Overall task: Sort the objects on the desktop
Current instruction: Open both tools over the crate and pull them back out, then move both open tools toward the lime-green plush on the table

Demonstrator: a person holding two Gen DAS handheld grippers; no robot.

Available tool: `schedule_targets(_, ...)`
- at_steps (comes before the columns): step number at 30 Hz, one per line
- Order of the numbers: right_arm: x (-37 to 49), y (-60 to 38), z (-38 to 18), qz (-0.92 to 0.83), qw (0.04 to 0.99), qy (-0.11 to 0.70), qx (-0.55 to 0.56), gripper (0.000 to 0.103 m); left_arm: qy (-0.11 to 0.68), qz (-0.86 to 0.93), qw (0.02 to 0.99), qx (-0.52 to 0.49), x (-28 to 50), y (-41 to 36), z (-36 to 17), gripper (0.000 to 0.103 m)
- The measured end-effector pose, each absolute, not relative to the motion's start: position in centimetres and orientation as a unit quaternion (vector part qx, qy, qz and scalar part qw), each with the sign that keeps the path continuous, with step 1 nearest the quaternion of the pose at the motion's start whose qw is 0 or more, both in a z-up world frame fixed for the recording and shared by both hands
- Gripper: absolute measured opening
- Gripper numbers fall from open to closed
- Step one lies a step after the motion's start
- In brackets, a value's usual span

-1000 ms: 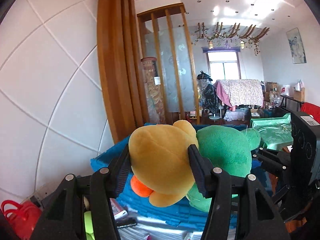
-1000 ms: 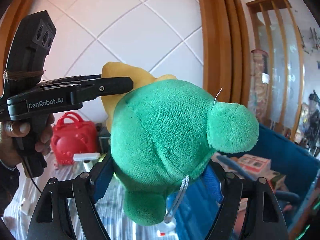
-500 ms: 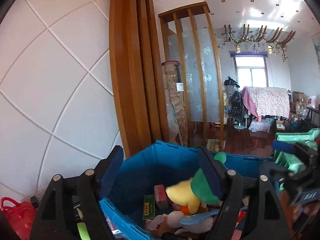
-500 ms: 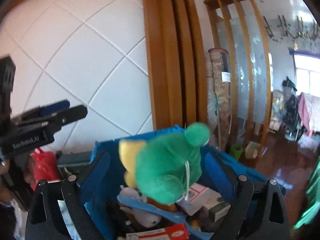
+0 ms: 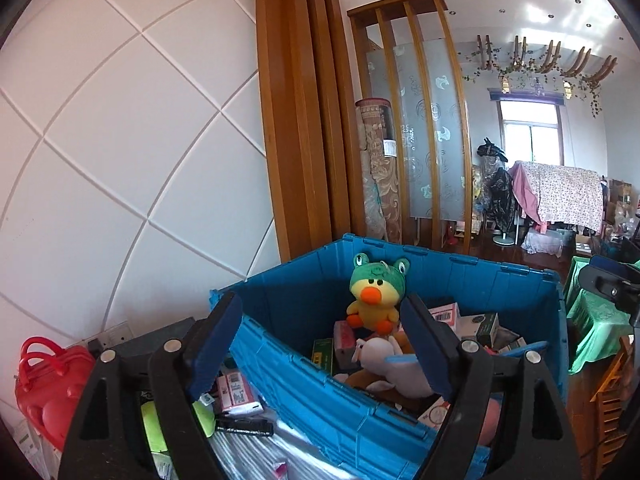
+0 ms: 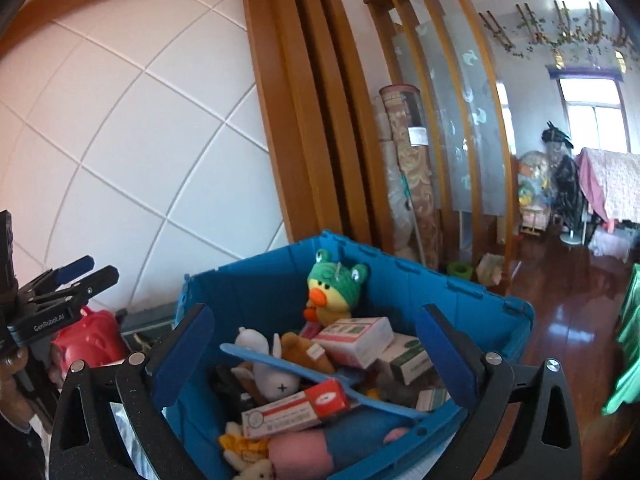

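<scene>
Holding both my left gripper [image 5: 322,344] and right gripper [image 6: 314,354] spread wide, empty; duck plush [image 5: 374,298] sits mid-frame in blue crate [image 5: 500,280]

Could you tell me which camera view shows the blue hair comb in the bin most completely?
The right wrist view: the blue comb lies across the toys and boxes, visible nearly end to end. In the left wrist view only a short piece shows beside the gripper finger.

Yellow plush duck [image 5: 373,299] in green frog hood, orange beak and feet; sitting upright atop clutter inside blue crate [image 5: 280,334], near far wall, facing camera, possibly leaning on boxes behind.
</scene>
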State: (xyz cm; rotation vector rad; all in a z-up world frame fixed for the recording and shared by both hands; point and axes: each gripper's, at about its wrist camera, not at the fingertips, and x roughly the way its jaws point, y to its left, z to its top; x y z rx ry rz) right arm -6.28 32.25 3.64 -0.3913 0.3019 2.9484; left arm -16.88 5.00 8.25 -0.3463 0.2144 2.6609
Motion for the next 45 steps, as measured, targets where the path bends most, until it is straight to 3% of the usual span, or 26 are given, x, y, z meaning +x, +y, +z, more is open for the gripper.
schedule_targets(14, -3.5, 20.3, 3.8, 0.986, -0.012, 0.085, -0.142, 0.103, 0.091, 0.982, 0.065, -0.155, -10.1, -11.6, 4.2, 0.081)
schedule_targets(26, -6.0, 8.3, -0.5, 0.971, -0.104, 0.059, -0.208, 0.103, 0.116, 0.970, -0.061, -0.206, -6.6, -23.2, -0.6, 0.082)
schedule_targets(45, -17.7, 3.3, -2.8, 0.957, -0.151, 0.004, -0.247, 0.103, 0.060, 0.969, -0.080, -0.224, -15.1, -21.2, -4.0, 0.082)
